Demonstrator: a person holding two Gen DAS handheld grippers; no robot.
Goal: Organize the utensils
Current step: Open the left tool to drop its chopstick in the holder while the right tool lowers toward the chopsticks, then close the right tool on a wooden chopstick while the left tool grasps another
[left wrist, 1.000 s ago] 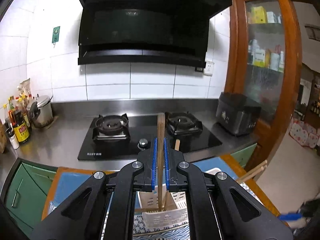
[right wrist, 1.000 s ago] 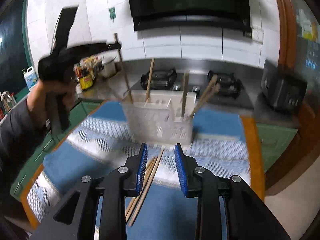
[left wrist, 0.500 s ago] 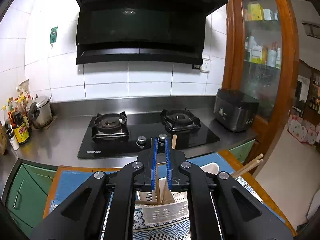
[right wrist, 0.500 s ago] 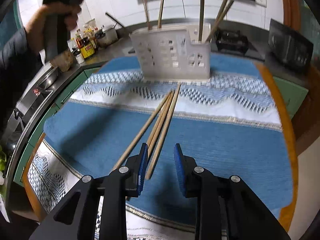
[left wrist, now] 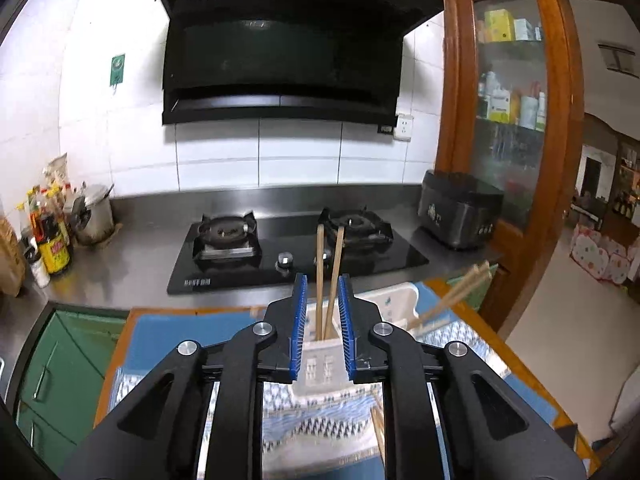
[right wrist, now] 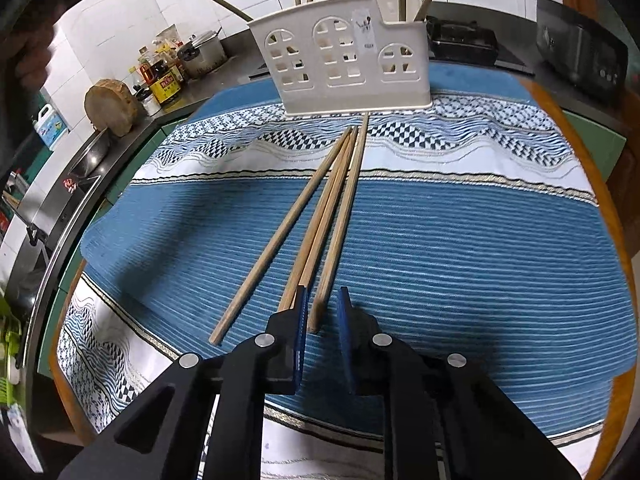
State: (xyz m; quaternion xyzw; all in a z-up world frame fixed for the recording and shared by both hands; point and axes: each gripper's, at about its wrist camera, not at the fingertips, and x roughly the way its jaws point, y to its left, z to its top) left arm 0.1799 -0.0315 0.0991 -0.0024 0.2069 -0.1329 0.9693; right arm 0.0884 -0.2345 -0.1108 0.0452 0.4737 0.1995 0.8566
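Observation:
A white house-shaped utensil holder (right wrist: 344,68) stands on a blue patterned cloth (right wrist: 460,260). Several wooden chopsticks stand in it. Two upright chopsticks (left wrist: 319,272) show between the pads of my left gripper (left wrist: 323,316), whose jaws are opening; the sticks rest in the holder (left wrist: 324,364) untouched. Several loose chopsticks lie on the cloth. My right gripper (right wrist: 322,312) is low over their near ends. Its jaws are closing, and the end of the rightmost chopstick (right wrist: 340,232) lies between them with a gap at the right pad.
Behind the table run a steel counter with a gas stove (left wrist: 296,248), sauce bottles (left wrist: 52,236), a pot (left wrist: 94,216) and a black appliance (left wrist: 456,216). A wooden cabinet (left wrist: 520,120) stands right. A round chopping block (right wrist: 112,106) leans left. A blurred hand (right wrist: 32,52) is top left.
My left gripper let a chopstick drop into the holder, pulled back, and its jaws parted. My right gripper sank to the cloth, and its jaws narrowed around a chopstick's near end.

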